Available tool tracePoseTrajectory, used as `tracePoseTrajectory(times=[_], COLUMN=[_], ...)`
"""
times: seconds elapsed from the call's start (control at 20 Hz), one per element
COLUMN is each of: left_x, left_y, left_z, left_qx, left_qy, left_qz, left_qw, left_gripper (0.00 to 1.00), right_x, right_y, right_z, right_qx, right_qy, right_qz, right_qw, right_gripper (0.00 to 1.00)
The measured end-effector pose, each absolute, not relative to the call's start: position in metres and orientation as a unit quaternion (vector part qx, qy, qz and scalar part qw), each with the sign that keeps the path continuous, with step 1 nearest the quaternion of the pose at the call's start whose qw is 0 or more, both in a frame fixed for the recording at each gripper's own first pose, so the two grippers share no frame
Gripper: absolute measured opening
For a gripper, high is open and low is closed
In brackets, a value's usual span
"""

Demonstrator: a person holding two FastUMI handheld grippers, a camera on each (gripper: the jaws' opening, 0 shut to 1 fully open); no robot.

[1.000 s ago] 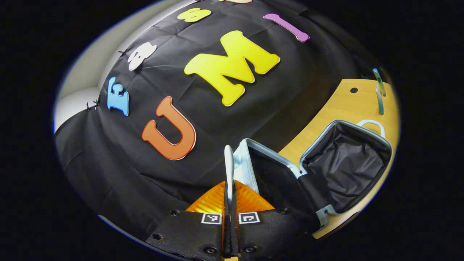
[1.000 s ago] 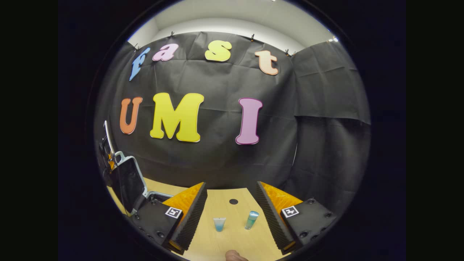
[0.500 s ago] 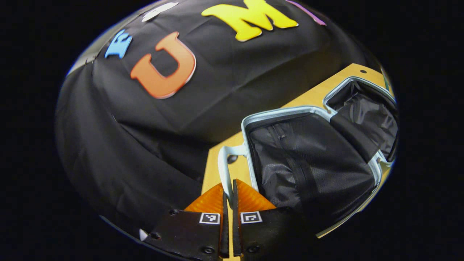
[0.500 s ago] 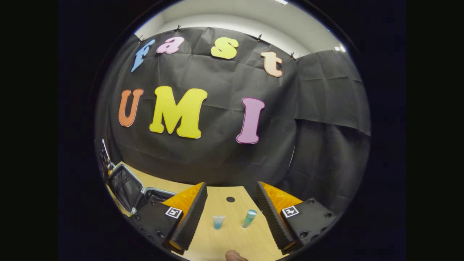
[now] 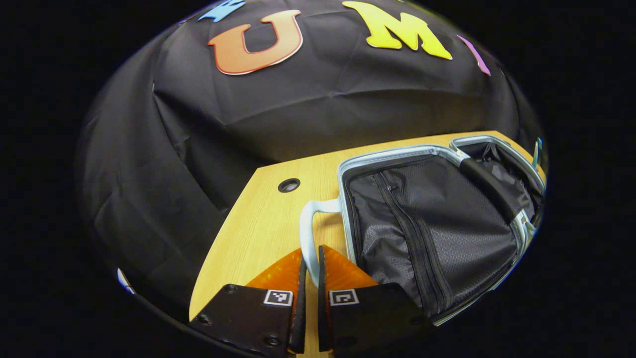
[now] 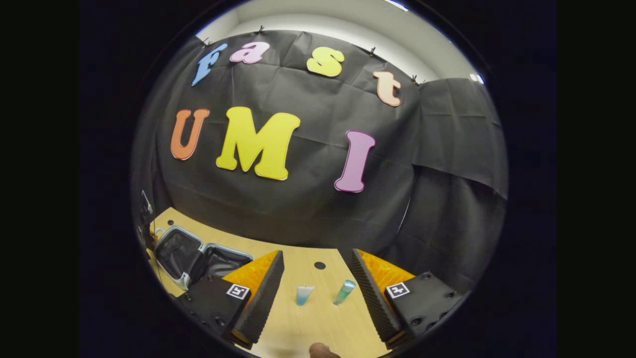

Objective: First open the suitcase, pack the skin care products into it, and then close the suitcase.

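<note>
Lid [image 5: 427,223] swung down since a second ago, now flat on table [image 5: 258,233]. Left gripper [image 5: 309,268] pinches handle [image 5: 305,233]; release gently. Right gripper [image 6: 318,288] wide open, empty, tubes [image 6: 303,294] between fingers: take one

The suitcase [image 5: 437,223] is laid fully open on the wooden table, its black-lined halves side by side and edged in pale trim, with a white handle [image 5: 310,233] at the near end. Two small skin care products, a blue tube [image 6: 303,295] and a teal bottle [image 6: 344,292], are stood upright, well apart from it.
</note>
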State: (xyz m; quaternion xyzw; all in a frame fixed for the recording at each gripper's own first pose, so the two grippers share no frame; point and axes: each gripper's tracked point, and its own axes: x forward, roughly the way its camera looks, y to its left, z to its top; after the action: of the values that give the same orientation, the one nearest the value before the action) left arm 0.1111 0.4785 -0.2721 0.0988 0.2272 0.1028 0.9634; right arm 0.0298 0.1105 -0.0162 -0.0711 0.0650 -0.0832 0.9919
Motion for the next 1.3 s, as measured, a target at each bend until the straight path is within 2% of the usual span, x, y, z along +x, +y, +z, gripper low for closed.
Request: tracePoseTrajectory(times=[0.1,0.15,0.2,0.25,0.3,0.5,0.65,0.8,1.3], left_x=[0.109,0.104,0.1,0.096,0.089,0.069,0.054,0.05,0.057], left_y=[0.492,0.499,0.504,0.503,0.498,0.456,0.415,0.347,0.053], left_z=[-0.268,-0.264,-0.259,-0.256,-0.253,-0.225,-0.204,-0.172,-0.184], left_qx=[0.102,0.1,0.095,0.086,0.078,0.028,0.013,0.012,0.009], left_qy=[0.221,0.22,0.218,0.219,0.22,0.205,0.197,0.167,0.177], left_qz=[0.141,0.158,0.169,0.172,0.177,0.168,0.176,0.148,-0.043], left_qw=[0.96,0.958,0.957,0.957,0.956,0.964,0.964,0.975,0.983], left_gripper=[0.21,0.35,0.39,0.52,0.73,0.96,0.99,0.99,0.99], right_x=[0.028,0.028,0.028,0.029,0.029,0.032,0.036,0.044,0.061], right_y=[0.11,0.11,0.109,0.108,0.105,0.09,0.071,0.046,-0.034], right_z=[-0.015,-0.014,-0.013,-0.011,-0.01,-0.017,-0.029,-0.039,-0.07], right_qx=[-0.076,-0.075,-0.074,-0.072,-0.07,-0.059,-0.046,-0.028,-0.027], right_qy=[0.064,0.062,0.058,0.054,0.05,0.042,0.048,0.055,0.075], right_qz=[-0.081,-0.077,-0.073,-0.068,-0.064,-0.04,-0.027,-0.021,0.008], right_qw=[0.992,0.992,0.993,0.994,0.994,0.997,0.997,0.998,0.997], right_gripper=[0.81,0.81,0.81,0.81,0.82,0.81,0.81,0.81,0.81])
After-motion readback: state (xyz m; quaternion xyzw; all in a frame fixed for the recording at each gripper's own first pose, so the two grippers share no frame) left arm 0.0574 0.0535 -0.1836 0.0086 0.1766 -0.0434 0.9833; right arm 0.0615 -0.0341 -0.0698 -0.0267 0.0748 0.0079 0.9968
